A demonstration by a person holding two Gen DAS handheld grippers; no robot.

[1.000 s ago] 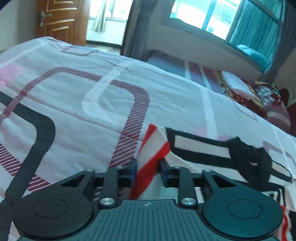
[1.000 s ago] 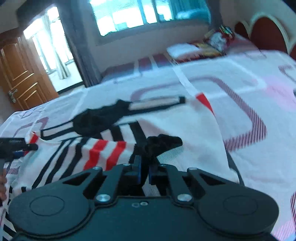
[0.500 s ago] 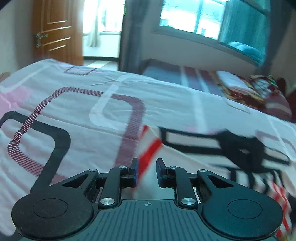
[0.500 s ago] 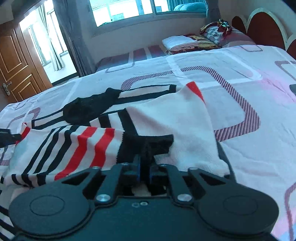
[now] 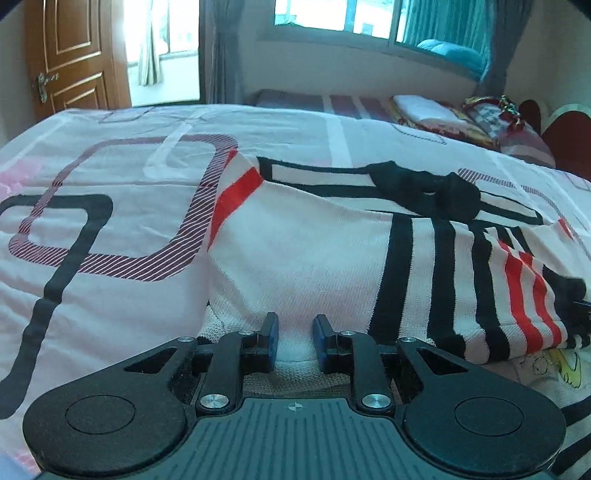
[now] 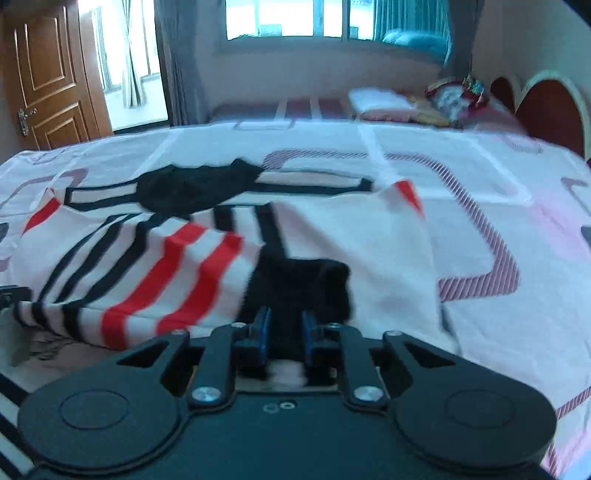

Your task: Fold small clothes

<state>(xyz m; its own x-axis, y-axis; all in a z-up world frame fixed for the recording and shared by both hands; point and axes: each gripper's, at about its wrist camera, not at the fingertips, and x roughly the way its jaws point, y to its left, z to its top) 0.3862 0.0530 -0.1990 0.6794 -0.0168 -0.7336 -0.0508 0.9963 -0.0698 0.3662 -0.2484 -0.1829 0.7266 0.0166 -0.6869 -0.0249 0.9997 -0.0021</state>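
1. A brown wooden door (image 5: 77, 62) stands at the far left of the room, beside a bright doorway with a pale curtain.
2. The bed's pink-and-white quilt (image 5: 110, 302), printed with black and striped rounded rectangles, fills the near ground in both views.
3. The left gripper (image 5: 295, 338) sits low at the near edge of the sweater (image 5: 314, 258). Its blue-padded fingers stand a little apart with white knit between them; I cannot tell whether they actually pinch it.
4. The sweater, white with black and red stripes and black trim, lies spread across the quilt, its near part doubled over so the striped section rests on top toward the right in the left wrist view.
5. The right gripper (image 6: 282, 336) is at the sweater's black cuff (image 6: 299, 288). The fingers are slightly parted with black cloth between them; whether they grip it is unclear, and this view is blurred.
6. Folded bedding (image 6: 384, 103) and a red headboard (image 6: 546, 114) lie at the far right, under the window (image 6: 288, 18).
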